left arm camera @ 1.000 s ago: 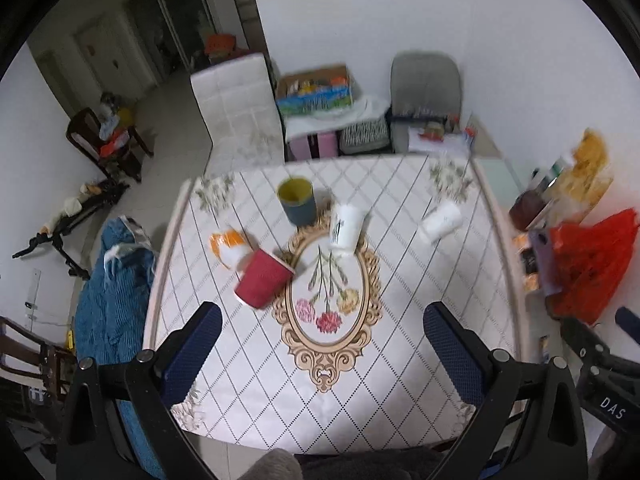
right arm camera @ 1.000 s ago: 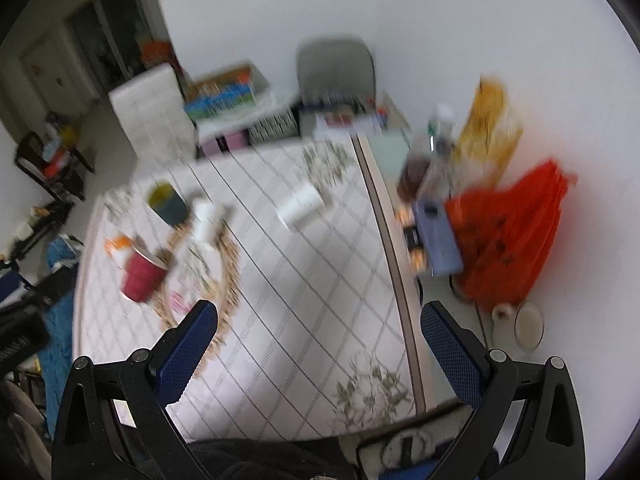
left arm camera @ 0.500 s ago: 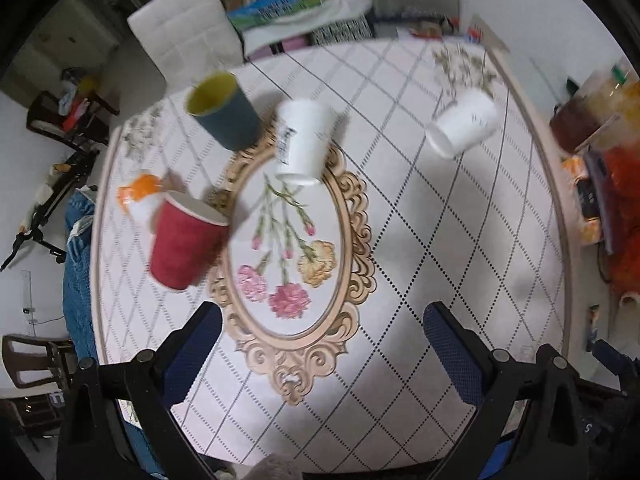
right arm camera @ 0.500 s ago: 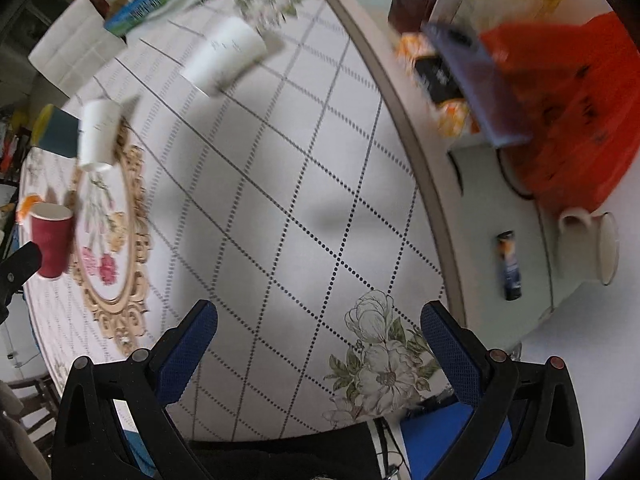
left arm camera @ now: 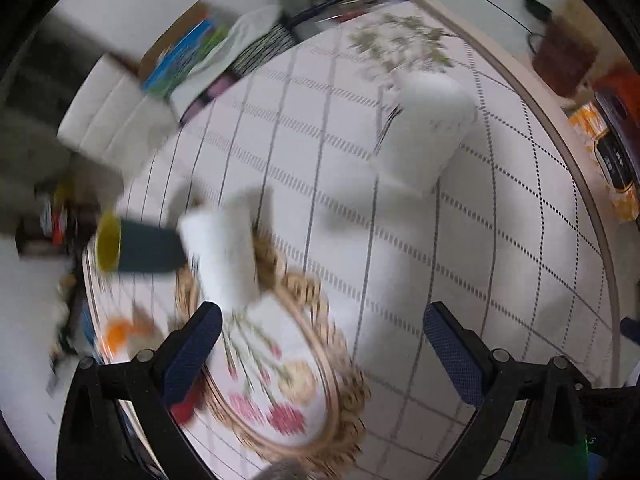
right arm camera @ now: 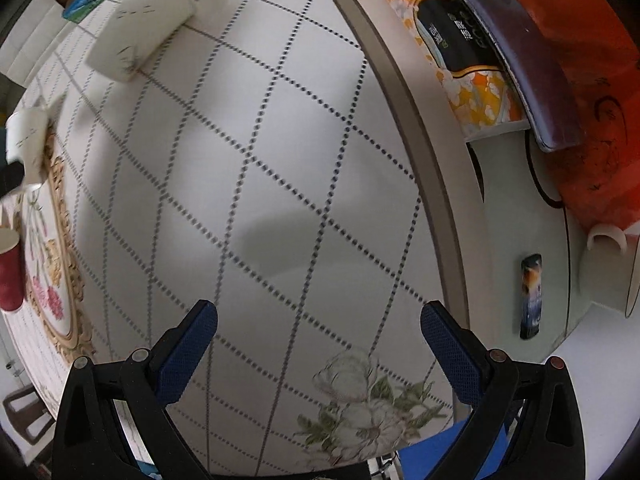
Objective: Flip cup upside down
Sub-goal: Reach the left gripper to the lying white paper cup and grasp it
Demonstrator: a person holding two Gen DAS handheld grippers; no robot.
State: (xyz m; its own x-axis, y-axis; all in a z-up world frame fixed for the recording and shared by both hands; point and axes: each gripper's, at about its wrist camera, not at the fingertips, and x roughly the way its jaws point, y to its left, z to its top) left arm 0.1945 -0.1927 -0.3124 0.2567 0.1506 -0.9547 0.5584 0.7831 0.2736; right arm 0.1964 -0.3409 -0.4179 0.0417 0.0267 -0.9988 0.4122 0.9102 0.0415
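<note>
Several cups stand on the white diamond-patterned table (left arm camera: 500, 240). A white cup (left arm camera: 424, 136) sits at the far right; it also shows in the right wrist view (right arm camera: 140, 26). Another white cup (left arm camera: 224, 252) stands by the oval floral mat (left arm camera: 280, 380), next to a teal cup with a yellow inside (left arm camera: 140, 246). A red cup (right arm camera: 8, 272) shows at the left edge. My left gripper (left arm camera: 320, 344) is open and empty, low over the mat. My right gripper (right arm camera: 320, 340) is open and empty above the table's near right part.
An orange cup (left arm camera: 120, 332) is blurred at the left. Beyond the table's right edge (right arm camera: 420, 152) a side surface holds an orange tissue box (right arm camera: 460, 52), a red bag (right arm camera: 592, 100), a white mug (right arm camera: 608, 264) and a small dark device (right arm camera: 531, 296). Chairs and boxes stand behind the table.
Both grippers have dropped closer to the table. The left view has swung right and forward toward the white cups and is blurred. Both stay open.
</note>
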